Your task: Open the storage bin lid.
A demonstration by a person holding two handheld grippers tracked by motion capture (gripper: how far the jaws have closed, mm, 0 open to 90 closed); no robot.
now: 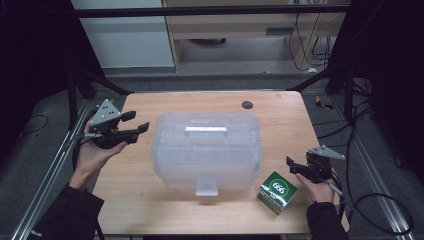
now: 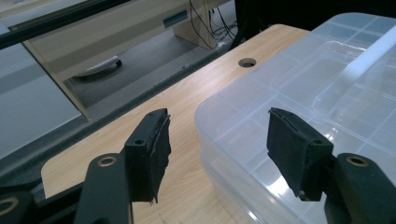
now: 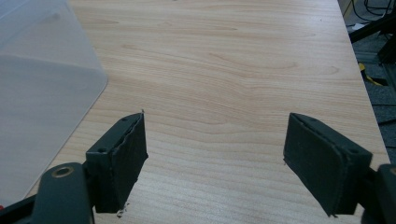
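Closest to the camera in the high view is the little green carton (image 1: 277,191) with "666" on it, sitting near the desk's front-right corner, just beside the right gripper (image 1: 295,166). That gripper's jaws are spread wide with nothing between them, only bare wood of the desk (image 3: 224,70) under them in the right gripper view.

The main thing is the big clear plastic bin (image 1: 206,149) in the middle of the desk, lid on, with a latch tab (image 1: 206,188) on its front side and what looks like a flat handle (image 1: 205,131) in the lid top — hard to be sure through the frosted plastic. The left gripper (image 1: 136,122) hovers off the desk by the left edge, jaws wide open too, pointed at the bin's left end; in the left gripper view one jaw sits over the lid corner (image 2: 243,121).

My guess is the bin is light but bulky, stiff-ish walls with some flex, and smooth enough to slip. I'd go for the latch tab or the lid rim, not the rounded walls.

Nothing blocks the left side. The carton crowds the front-right corner of the bin — easy to knock. A grommet hole (image 1: 247,104) sits near the back edge, out of the way.
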